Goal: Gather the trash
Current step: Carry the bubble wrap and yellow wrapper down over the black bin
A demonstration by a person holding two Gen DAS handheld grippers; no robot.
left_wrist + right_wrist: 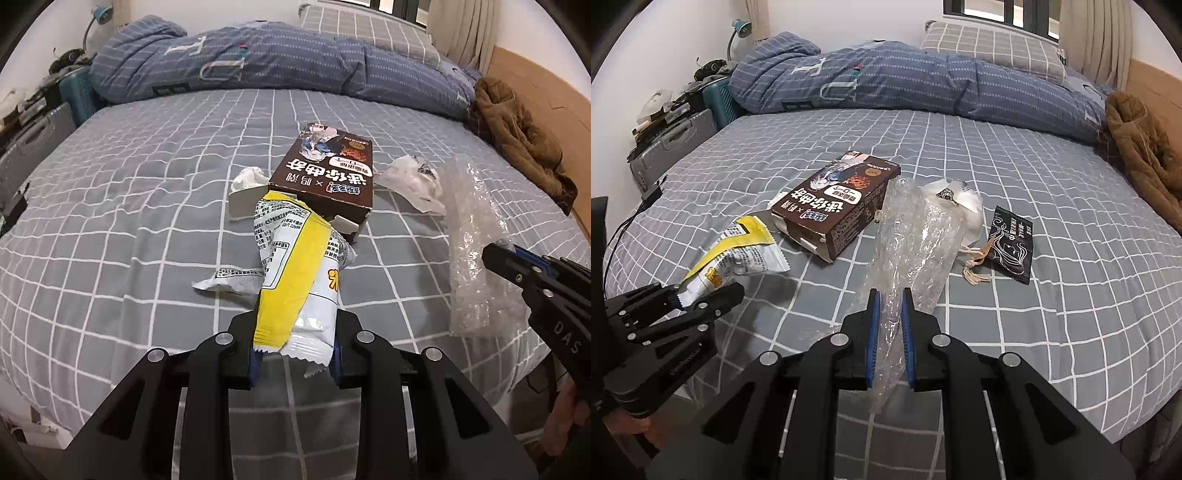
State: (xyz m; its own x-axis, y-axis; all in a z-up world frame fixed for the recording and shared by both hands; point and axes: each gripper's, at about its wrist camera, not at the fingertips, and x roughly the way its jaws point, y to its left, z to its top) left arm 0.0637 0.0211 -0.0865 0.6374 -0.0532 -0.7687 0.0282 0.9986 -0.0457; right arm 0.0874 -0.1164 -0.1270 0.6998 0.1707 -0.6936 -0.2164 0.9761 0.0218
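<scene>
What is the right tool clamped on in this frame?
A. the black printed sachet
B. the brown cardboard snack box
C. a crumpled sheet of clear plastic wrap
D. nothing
C: the right tool has its blue pads pressed onto the crumpled sheet of clear plastic wrap, held above the grey checked bedsheet.

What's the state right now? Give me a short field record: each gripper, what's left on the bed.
left gripper: shut on snack wrapper
right gripper: shut on bubble wrap
box: lying on bed, flap open
white bag: on bed, right of box
black packet: on bed, far right
tissue: left of box
</scene>
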